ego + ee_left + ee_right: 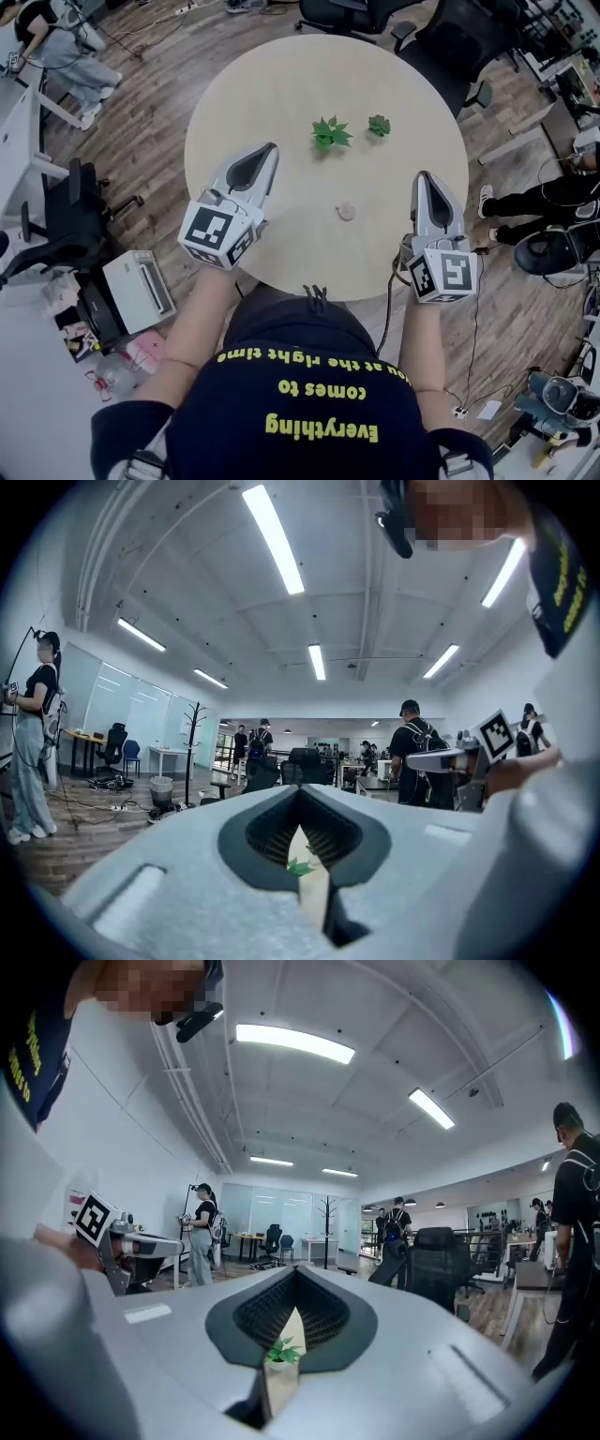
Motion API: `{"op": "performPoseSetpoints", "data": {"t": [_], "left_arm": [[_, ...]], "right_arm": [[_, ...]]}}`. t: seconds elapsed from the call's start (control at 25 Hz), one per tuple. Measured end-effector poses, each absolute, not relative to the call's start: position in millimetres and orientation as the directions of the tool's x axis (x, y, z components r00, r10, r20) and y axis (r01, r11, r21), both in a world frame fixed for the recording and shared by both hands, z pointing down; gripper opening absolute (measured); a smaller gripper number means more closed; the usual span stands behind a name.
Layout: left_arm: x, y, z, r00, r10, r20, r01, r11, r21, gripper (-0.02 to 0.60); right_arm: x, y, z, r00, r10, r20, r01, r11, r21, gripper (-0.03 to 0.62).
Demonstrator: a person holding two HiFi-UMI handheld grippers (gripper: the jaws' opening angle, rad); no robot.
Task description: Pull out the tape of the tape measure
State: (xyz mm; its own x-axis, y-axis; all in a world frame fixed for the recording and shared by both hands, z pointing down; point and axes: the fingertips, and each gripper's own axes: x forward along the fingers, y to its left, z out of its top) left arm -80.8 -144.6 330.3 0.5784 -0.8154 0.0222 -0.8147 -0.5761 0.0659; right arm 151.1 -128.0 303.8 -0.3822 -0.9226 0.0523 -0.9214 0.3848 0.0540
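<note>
While left gripper [271, 148] and right gripper [424, 176] hang clenched, empty, over table [253, 84] near edge, tape measure [347, 212] lies between them, untouched; plants [330, 133] mid-table.

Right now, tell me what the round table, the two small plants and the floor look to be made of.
Round table: likely pale laminate or painted board, matt; even beige surface, no glare or visible grain.
Larger plant and smaller plant: probably plastic; stiff, uniformly green leaves, though real ones cannot be ruled out.
Floor: wood or wood-look planks; brown strips with grain and joints.
</note>
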Motion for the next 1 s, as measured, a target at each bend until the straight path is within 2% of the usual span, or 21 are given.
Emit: {"op": "performPoseSetpoints", "data": {"t": [1.0], "left_arm": [[-85, -146, 330, 0.564, -0.826, 0.008, -0.825, -0.563, 0.049, 0.003]], "right_arm": [[146, -122, 278, -0.341, -0.939, -0.04, -0.938, 0.337, 0.084, 0.011]]}}
